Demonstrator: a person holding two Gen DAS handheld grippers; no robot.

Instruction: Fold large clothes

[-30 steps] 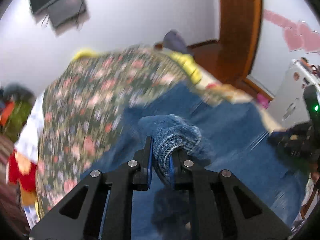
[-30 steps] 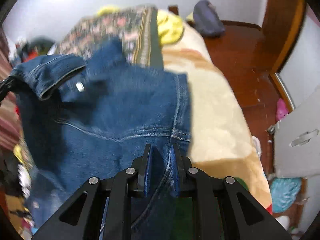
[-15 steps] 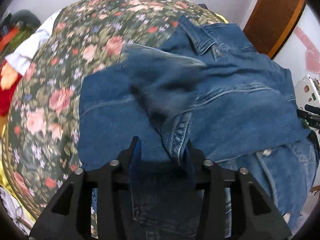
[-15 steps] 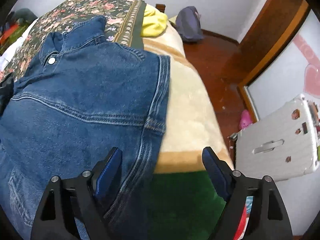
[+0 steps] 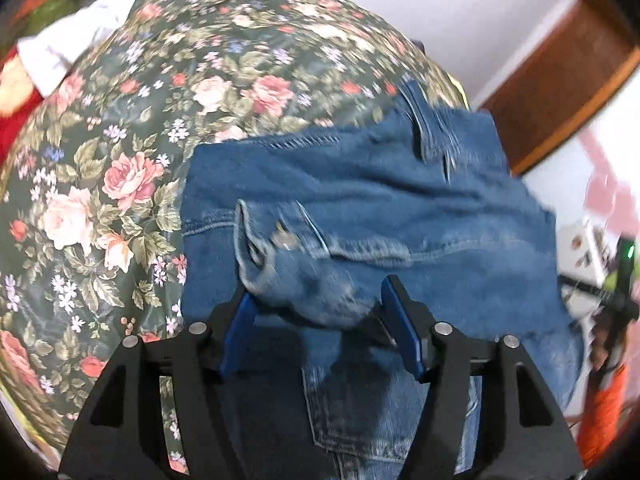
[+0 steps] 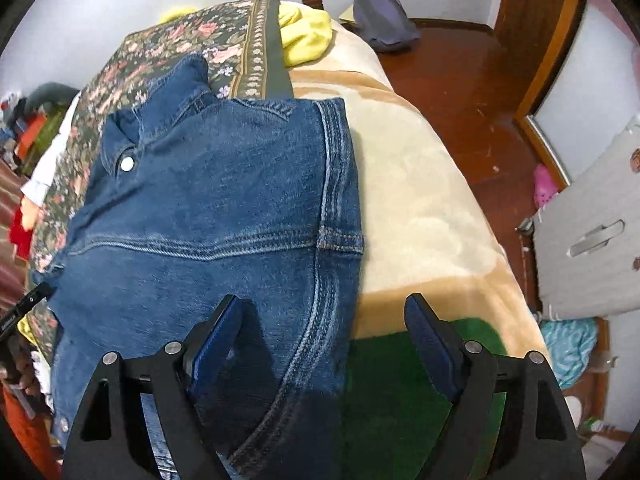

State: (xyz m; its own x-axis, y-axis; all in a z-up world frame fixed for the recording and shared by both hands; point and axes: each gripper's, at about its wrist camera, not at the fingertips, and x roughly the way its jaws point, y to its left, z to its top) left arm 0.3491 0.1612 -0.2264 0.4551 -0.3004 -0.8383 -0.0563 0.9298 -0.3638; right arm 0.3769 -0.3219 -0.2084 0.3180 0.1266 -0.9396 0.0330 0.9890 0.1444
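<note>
A blue denim jacket (image 6: 216, 208) lies folded on the bed, collar and a silver button toward the far left. My right gripper (image 6: 324, 336) is open just above the jacket's near right edge and seam, holding nothing. In the left wrist view the jacket (image 5: 380, 200) lies over the floral cover, with a loose cuff with a button bunched between the blue pads. My left gripper (image 5: 320, 324) is open, its jaws wide apart on either side of that cuff.
The bed has a floral cover (image 5: 120, 140) on the left and a beige blanket (image 6: 416, 184) on the right, with a green patch (image 6: 400, 392) near me. A yellow cloth (image 6: 308, 36) and grey bag (image 6: 380, 12) lie at the far end. A grey suitcase (image 6: 592, 232) stands right.
Both grippers were shut on the denim a second ago and have opened, dropping the jacket onto the bed. The left jaws have widened further and the sleeve has settled.
</note>
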